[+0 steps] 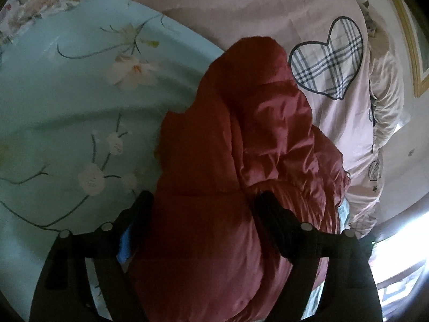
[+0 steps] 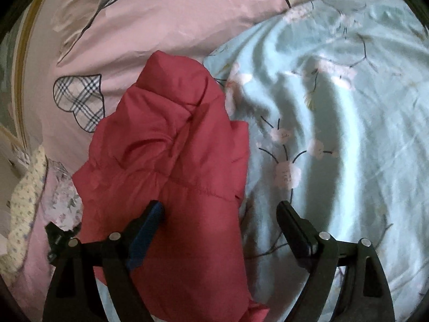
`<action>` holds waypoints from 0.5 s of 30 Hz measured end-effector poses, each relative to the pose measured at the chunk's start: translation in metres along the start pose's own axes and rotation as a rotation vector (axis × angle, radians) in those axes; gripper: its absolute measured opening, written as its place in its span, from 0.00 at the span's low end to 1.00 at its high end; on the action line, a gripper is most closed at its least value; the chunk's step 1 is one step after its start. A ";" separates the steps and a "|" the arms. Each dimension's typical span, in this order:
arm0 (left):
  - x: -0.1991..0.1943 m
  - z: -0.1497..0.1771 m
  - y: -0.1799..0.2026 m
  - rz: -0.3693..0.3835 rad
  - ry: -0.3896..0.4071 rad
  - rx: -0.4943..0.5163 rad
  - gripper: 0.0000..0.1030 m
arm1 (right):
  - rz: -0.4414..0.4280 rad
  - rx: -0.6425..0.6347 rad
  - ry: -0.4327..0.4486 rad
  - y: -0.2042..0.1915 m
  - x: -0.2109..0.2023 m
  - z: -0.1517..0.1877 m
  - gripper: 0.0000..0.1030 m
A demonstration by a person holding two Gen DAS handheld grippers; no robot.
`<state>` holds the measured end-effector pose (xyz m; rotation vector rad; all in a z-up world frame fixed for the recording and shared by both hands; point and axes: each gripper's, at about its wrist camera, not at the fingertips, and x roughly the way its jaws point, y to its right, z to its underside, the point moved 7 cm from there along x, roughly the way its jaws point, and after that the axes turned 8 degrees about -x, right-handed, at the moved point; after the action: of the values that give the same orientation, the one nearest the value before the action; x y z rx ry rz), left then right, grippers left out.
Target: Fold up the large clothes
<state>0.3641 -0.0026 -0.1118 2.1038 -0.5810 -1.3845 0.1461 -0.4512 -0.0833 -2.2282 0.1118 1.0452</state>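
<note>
The bed takes up nearly everything: a pale blue floral sheet [image 2: 362, 134] on one side and a pink quilt [image 1: 268, 13] with plaid hearts on the other. Across the line where the two meet lies the red puffer jacket [image 2: 166, 147], bunched into a long, fairly narrow bundle with its quilted panels doubled over one another. It looks folded lengthwise already, though loosely; the outline is lumpy and one edge sticks out. I would say it is partway done, with a crosswise fold and some flattening left. The left gripper [image 1: 203, 209] stands over the near end of the jacket, jaws wide, padding between them but not pinched. The right gripper [image 2: 219, 214] is spread wide too, one finger over the red fabric, the other over the sheet, gripping nothing.
</note>
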 end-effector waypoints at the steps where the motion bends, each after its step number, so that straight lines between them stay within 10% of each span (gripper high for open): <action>1: 0.002 0.000 0.000 0.005 -0.004 -0.004 0.80 | -0.009 0.010 -0.004 0.001 0.002 0.000 0.89; 15: 0.027 0.001 -0.002 0.115 -0.094 -0.103 0.84 | -0.135 0.084 -0.053 -0.010 0.028 0.008 0.93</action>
<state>0.3735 -0.0179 -0.1322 1.9029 -0.6441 -1.4225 0.1633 -0.4335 -0.1014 -2.1004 -0.0171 1.0066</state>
